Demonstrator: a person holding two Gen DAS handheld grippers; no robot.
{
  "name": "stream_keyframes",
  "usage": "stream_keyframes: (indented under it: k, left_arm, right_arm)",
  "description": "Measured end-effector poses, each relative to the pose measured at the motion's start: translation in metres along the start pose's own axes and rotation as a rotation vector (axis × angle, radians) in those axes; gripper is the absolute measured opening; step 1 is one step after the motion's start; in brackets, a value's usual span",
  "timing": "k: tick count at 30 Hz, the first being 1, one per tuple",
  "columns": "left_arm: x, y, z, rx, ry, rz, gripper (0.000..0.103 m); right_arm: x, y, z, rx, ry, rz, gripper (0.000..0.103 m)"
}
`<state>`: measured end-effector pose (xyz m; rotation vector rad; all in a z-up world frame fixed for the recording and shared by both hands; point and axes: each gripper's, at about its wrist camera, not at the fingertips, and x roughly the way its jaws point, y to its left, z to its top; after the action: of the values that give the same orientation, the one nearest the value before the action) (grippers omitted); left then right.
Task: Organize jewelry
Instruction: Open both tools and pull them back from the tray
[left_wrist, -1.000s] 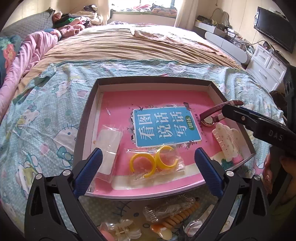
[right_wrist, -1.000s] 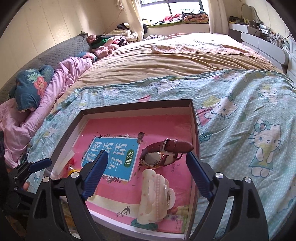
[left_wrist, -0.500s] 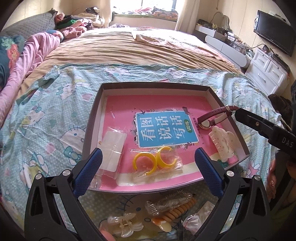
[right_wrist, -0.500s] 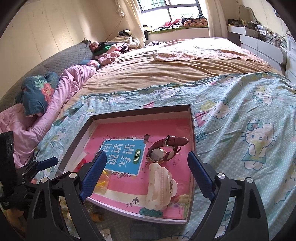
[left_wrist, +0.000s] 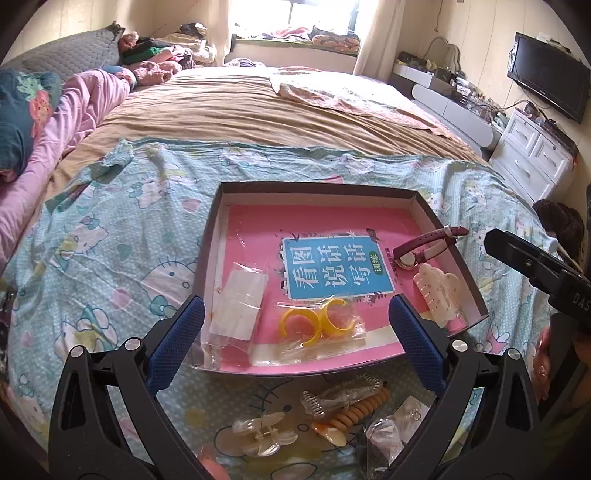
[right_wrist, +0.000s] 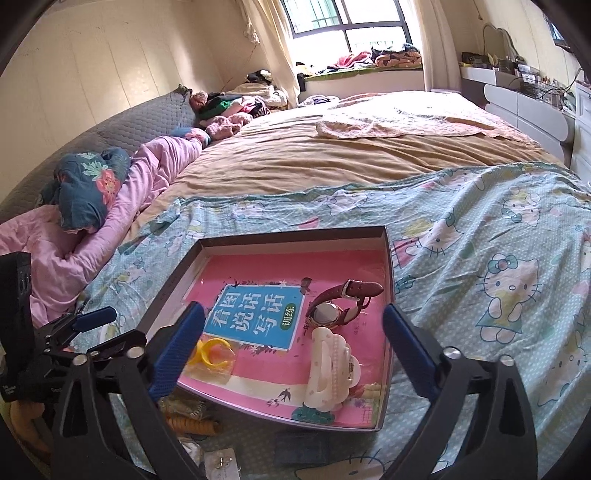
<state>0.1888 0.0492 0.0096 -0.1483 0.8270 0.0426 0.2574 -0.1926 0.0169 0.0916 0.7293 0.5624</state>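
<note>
Grippers both spread and empty: left gripper (left_wrist: 295, 343), right gripper (right_wrist: 291, 354), each hovering over the box's near edge. Nearest, loose on the sheet (left_wrist: 110, 229) outside the box (left_wrist: 317, 186): clear clip (left_wrist: 260, 435), coil tie (left_wrist: 354, 408), small bags. Inside lie yellow rings (left_wrist: 319, 323), white claw clip (right_wrist: 330, 373) and, farther, watch (right_wrist: 338, 308). Judgement: collect loose pieces next; descend squarely and pinch rigid bodies, not slack plastic.

The left gripper (left_wrist: 295, 325) hangs wide open above the tray's (left_wrist: 421, 201) near edge, over bagged yellow rings (left_wrist: 316, 323). A watch (left_wrist: 424, 247) and white claw clip (left_wrist: 439, 290) lie at the tray's right.
</note>
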Motion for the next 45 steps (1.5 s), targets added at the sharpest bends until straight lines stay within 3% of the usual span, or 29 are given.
stream_keyframes:
  k: [21,45]
  left_arm:
    - [-0.047,0.018,-0.003,-0.046,-0.084,0.020,0.093]
    - [-0.068,0.033,-0.031,-0.074,-0.086,0.061,0.093]
  right_arm:
    - [-0.041,0.010,0.000,-0.023,-0.049,0.014,0.098]
    - [-0.064,0.042,-0.035,-0.099,0.003,0.085,0.098]
